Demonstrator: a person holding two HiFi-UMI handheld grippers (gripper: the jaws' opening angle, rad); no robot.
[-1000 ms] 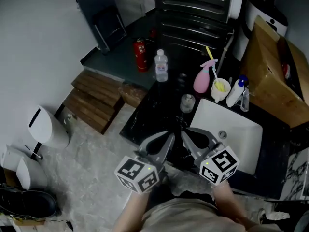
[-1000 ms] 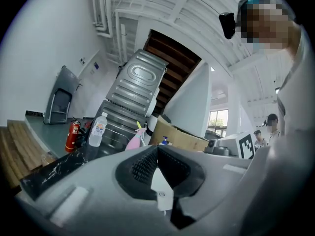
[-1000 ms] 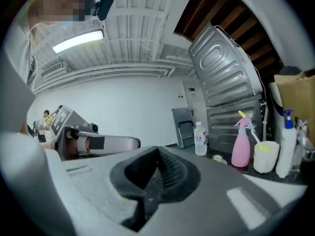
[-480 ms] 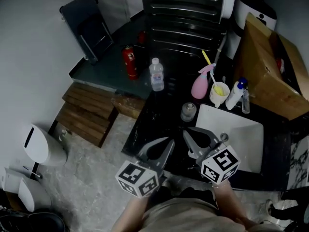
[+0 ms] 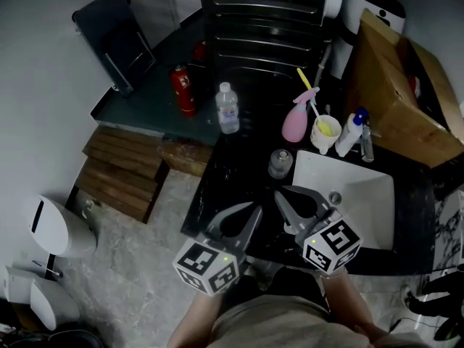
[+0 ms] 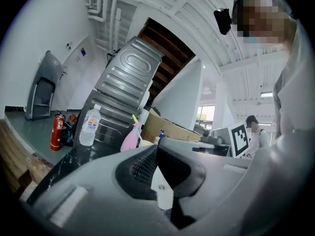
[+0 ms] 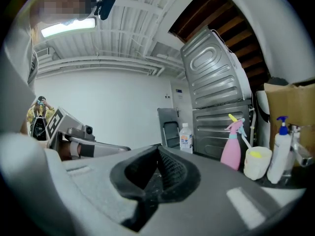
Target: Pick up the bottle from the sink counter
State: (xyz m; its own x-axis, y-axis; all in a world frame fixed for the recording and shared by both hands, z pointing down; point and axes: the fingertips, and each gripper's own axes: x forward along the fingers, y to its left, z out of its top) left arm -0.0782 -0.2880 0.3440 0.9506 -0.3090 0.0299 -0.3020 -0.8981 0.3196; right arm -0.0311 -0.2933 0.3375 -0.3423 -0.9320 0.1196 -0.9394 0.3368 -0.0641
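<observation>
Entry: my left claw [image 5: 250, 210] and right claw [image 5: 279, 196], both closed and empty, have crept to the desk's [image 5: 217, 181] near edge; bottle [image 5: 227, 109] untouched at the far-left corner, reach still pending.

No words, brands or numbers can be read. The bottle [image 5: 228, 109], at ten o'clock from the sink [image 5: 355, 201], carries a coloured label [image 6: 90, 124] whose print is too small to make out. The left marker cube [image 5: 206, 265] and the right marker cube [image 5: 332, 243] show only black-and-white square patterns.
</observation>
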